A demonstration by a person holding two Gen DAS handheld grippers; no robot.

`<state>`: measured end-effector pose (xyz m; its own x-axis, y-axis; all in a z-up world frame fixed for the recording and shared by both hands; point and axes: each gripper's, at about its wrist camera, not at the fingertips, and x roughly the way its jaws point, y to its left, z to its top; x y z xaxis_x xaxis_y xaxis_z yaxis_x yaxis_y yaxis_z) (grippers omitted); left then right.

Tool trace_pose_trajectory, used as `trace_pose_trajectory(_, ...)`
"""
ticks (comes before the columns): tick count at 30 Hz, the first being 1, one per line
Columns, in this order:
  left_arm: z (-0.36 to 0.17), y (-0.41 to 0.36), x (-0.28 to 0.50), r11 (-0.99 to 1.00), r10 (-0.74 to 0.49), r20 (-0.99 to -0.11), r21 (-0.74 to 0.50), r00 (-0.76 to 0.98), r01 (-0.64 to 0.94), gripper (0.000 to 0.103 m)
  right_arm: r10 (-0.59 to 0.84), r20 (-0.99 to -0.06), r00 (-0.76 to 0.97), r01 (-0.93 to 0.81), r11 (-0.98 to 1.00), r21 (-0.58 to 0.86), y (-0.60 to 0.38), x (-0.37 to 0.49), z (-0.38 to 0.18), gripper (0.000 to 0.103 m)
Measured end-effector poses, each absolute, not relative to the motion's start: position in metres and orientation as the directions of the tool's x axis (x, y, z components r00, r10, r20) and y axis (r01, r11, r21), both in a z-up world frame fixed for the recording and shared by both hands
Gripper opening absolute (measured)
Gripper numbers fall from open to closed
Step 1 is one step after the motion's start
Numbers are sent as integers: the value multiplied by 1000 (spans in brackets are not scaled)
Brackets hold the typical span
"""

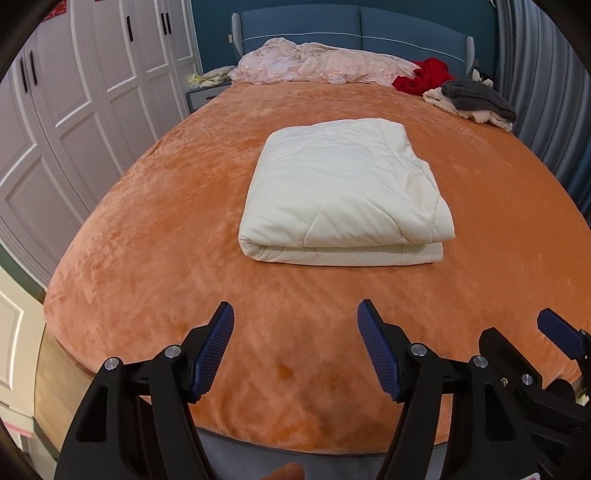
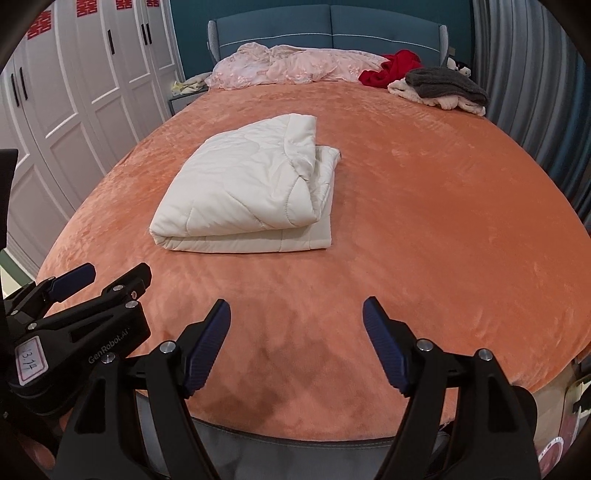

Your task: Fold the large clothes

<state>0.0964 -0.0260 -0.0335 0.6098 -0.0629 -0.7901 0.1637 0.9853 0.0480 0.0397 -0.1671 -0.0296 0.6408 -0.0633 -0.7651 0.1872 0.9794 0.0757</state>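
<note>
A cream quilted garment [image 1: 343,195] lies folded into a thick rectangle in the middle of the orange bed cover [image 1: 147,229]. It also shows in the right wrist view [image 2: 251,192], left of centre. My left gripper [image 1: 295,314] is open and empty, held over the near edge of the bed, well short of the fold. My right gripper [image 2: 297,310] is open and empty too, beside the left one. The left gripper also shows in the right wrist view [image 2: 103,277], and part of the right gripper in the left wrist view [image 1: 554,332].
A pink blanket [image 1: 317,62] lies along the blue headboard [image 1: 362,26]. Red [image 1: 424,77], grey [image 1: 476,98] and cream clothes are piled at the far right corner. White wardrobe doors [image 1: 74,92] stand on the left, a grey curtain [image 1: 546,92] on the right.
</note>
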Motion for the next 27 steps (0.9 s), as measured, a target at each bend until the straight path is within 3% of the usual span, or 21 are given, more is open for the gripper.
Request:
trace_pose_trajectory(18,-33,-21,93,988,-49,-782,52,621,144,64,-64,-765,641,182,981,70,-166,37,-28,72)
trace_pose_trajectory(22,-33,-23,91,986,-41,-783,70,621,152,55,-75,-763,642,185,981,59,-162,35,-26,72)
trace_pose_trajectory(27,-33,-22,90,987,-42,-783,65,621,149,55,-101,-755,648,202,978,43,-159,33,-23,72)
